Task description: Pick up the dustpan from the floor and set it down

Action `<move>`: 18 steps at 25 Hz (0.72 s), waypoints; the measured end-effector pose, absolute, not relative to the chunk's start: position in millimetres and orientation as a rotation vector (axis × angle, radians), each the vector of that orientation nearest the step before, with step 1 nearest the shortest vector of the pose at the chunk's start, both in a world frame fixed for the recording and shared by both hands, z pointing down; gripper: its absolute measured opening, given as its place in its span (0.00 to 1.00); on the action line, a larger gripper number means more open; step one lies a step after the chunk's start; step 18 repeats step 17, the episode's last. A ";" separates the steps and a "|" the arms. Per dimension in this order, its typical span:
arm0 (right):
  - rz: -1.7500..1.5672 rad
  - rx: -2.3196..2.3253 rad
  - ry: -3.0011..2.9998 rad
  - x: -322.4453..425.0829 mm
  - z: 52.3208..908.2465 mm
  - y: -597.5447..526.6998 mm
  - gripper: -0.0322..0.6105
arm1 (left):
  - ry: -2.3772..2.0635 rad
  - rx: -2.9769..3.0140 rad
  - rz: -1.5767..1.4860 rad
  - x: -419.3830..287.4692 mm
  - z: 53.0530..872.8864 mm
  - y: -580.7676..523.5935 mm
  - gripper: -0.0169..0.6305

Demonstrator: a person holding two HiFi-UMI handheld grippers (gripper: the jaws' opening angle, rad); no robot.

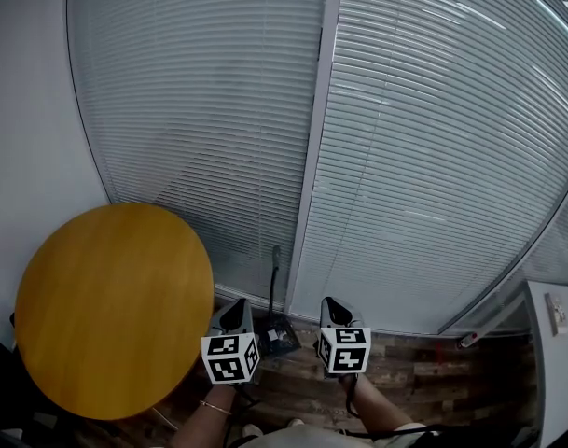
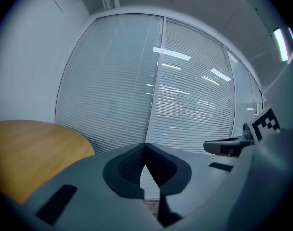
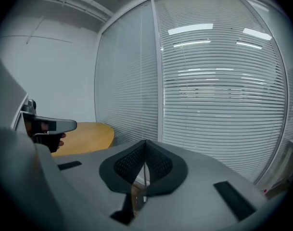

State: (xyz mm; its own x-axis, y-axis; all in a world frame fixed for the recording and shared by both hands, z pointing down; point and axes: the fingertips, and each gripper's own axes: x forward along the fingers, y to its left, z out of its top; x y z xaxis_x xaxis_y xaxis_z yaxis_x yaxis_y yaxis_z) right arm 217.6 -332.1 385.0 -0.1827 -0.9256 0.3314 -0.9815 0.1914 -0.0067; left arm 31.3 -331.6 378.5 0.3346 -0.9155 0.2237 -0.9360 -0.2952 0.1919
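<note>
White blinds (image 1: 433, 157) are filling the wall ahead; you are holding left tongs (image 2: 145, 148) and right tongs (image 3: 145, 146) pinched together, empty, while the dustpan (image 1: 276, 334) is resting on the wooden floor (image 1: 433, 381) below the blinds.

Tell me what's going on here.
A person stands facing a wall of closed blinds, a gripper in each hand. The left gripper and the right gripper both have their jaws shut on nothing, side by side above the wooden floor. Between them, against the wall, stands what looks like the dustpan, untouched. A round yellow table is at the left.
</note>
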 end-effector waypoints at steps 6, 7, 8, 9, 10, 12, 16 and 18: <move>0.309 1.825 -2.212 230.1 387.7 -338.7 0.10 | -1.665 2.313 0.110 38.5 380.1 -335.2 0.03; 0.312 1.822 -2.214 230.3 386.7 -339.1 0.10 | -1.665 2.315 0.113 39.4 380.0 -336.2 0.03; 0.314 1.819 -2.215 230.2 385.5 -339.2 0.10 | -1.666 2.315 0.115 40.3 379.7 -337.0 0.03; 0.314 1.816 -2.218 230.2 384.4 -339.4 0.10 | -1.666 2.316 0.116 41.3 379.3 -337.9 0.03; 0.316 1.813 -2.220 230.3 384.0 -339.7 0.10 | -1.667 2.317 0.116 42.3 378.8 -338.8 0.03; 0.320 1.809 -2.218 231.8 385.7 -340.1 0.10 | -1.666 2.318 0.118 44.1 378.9 -339.9 0.03; 0.341 1.803 -2.213 235.3 391.8 -339.4 0.10 | -1.659 2.319 0.131 49.0 382.4 -339.7 0.03; 0.347 1.800 -2.213 235.9 393.2 -339.3 0.10 | -1.657 2.320 0.135 50.5 383.3 -339.8 0.03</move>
